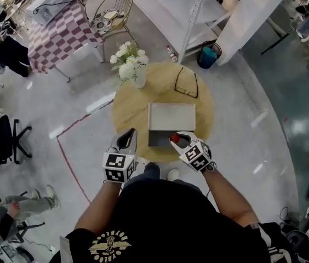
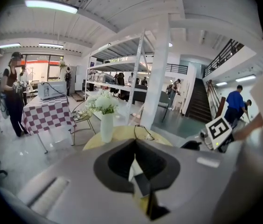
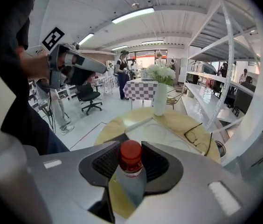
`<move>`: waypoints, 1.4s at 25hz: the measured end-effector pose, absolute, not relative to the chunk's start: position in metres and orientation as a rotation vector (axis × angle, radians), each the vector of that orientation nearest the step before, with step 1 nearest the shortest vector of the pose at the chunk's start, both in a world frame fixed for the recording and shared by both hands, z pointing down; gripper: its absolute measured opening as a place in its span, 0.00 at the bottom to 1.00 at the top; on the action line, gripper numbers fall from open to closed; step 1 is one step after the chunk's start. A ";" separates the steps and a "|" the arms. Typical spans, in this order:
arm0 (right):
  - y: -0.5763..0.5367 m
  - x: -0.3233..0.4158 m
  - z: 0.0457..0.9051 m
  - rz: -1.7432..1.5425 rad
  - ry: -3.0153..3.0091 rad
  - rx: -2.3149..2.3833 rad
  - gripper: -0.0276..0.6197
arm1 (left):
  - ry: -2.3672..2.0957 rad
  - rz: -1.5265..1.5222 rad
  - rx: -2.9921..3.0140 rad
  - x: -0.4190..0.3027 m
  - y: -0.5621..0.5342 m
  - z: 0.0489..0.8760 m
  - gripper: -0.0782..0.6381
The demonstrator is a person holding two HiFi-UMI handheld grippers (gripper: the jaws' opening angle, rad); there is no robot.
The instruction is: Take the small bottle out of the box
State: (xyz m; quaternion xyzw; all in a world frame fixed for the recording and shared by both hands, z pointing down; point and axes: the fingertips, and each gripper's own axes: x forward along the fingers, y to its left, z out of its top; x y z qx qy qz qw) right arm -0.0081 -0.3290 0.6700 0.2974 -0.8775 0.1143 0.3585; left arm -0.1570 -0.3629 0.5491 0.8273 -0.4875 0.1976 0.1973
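Observation:
The small bottle [image 3: 131, 154] has a red cap [image 1: 174, 138] and a clear body. My right gripper [image 1: 179, 139] is shut on it below the cap, and its pads [image 3: 104, 163] press both sides. It hangs over the near edge of the grey box [image 1: 171, 116], whose open part [image 1: 159, 137] faces me. The box lies on a round wooden table [image 1: 130, 106]. My left gripper [image 1: 128, 137] hovers just left of the box's opening. Its jaws stand together around an empty hollow [image 2: 136, 164], and nothing is held.
A white vase of flowers [image 1: 130, 64] and a pair of glasses [image 1: 187, 83] lie on the table behind the box. A white shelving rack [image 1: 190, 12], a teal bucket [image 1: 207, 55], a checkered table [image 1: 61, 34] and a wire chair [image 1: 110, 15] stand beyond it. People stand at the left.

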 end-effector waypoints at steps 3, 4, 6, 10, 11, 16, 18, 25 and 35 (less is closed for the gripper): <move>-0.333 -0.008 0.698 0.312 -2.235 0.794 0.27 | -1.345 0.574 2.302 -0.160 -0.364 0.557 0.11; -0.335 -0.007 0.707 0.321 -2.226 0.804 0.27 | -1.340 0.581 2.303 -0.159 -0.365 0.558 0.11; -0.335 -0.005 0.722 0.335 -2.207 0.819 0.27 | -1.330 0.597 2.308 -0.158 -0.368 0.562 0.11; -0.337 -0.004 0.741 0.336 -2.184 0.839 0.28 | -1.309 0.624 2.312 -0.159 -0.369 0.568 0.11; -0.337 -0.004 0.742 0.344 -2.191 0.842 0.28 | -1.309 0.626 2.316 -0.159 -0.370 0.568 0.11; -0.335 0.002 0.720 0.346 -2.237 0.884 0.36 | -1.318 0.608 2.348 -0.152 -0.374 0.554 0.11; -0.337 0.009 0.691 0.339 -2.277 0.949 0.36 | -1.324 0.588 2.366 -0.145 -0.374 0.544 0.11; -0.333 0.060 0.541 0.232 -2.481 1.307 0.26 | -1.369 0.402 2.501 -0.107 -0.361 0.480 0.11; -0.287 0.119 0.422 0.104 -2.642 1.481 0.05 | -1.519 0.212 2.569 -0.072 -0.313 0.415 0.11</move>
